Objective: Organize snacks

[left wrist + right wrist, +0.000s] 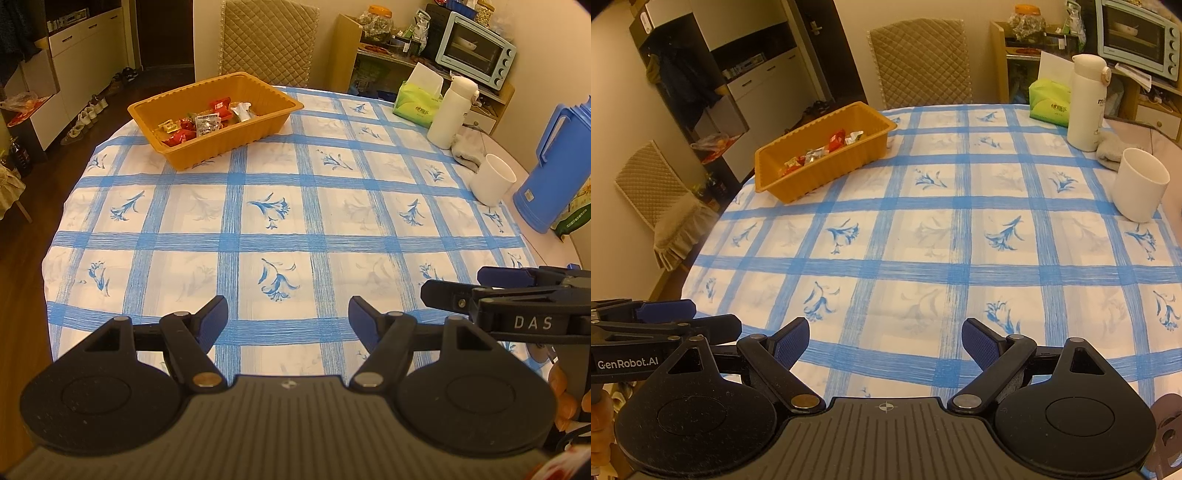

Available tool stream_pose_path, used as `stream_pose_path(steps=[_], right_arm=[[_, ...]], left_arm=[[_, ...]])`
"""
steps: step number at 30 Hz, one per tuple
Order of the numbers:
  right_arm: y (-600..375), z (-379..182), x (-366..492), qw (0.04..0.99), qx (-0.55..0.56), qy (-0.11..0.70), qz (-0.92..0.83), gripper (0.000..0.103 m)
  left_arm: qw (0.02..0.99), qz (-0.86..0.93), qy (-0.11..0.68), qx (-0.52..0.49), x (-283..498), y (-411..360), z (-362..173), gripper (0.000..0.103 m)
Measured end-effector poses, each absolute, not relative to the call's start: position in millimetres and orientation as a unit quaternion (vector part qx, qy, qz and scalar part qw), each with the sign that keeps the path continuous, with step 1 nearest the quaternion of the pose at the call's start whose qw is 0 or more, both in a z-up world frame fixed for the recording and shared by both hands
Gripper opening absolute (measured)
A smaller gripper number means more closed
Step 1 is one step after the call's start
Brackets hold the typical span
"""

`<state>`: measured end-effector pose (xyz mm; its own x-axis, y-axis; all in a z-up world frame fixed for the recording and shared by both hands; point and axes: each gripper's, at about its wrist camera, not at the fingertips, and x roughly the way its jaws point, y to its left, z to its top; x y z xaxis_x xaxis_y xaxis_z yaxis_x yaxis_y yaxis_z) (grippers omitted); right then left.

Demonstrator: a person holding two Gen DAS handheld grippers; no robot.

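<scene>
An orange plastic tray [255, 127] stands at the table's far left and holds several wrapped snacks [201, 122]; it also shows in the right wrist view [849, 162] with the snacks [820, 151] inside. My left gripper [288, 314] is open and empty, low over the near edge of the table. My right gripper [884, 334] is open and empty beside it. The right gripper shows from the side in the left wrist view [480, 284], and the left gripper in the right wrist view [701, 314].
A blue-checked tablecloth [280, 221] covers the round table. A white cup [493, 179], white flask [450, 112], green tissue pack [417, 101] and blue jug [554, 166] stand at the right. A quilted chair [267, 40] is behind the table.
</scene>
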<state>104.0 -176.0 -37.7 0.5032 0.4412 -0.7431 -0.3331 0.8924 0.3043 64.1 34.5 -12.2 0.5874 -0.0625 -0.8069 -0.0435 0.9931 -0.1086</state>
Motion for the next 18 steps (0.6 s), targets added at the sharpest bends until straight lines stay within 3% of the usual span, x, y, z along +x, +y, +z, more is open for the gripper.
stream_pose_path(steps=[18], right_arm=[[-173.3, -36.3, 105.8, 0.865, 0.061, 0.444, 0.227, 0.089]], left_arm=[[0.89, -0.002, 0.452, -0.059, 64.8, 39.6, -8.3, 0.07]])
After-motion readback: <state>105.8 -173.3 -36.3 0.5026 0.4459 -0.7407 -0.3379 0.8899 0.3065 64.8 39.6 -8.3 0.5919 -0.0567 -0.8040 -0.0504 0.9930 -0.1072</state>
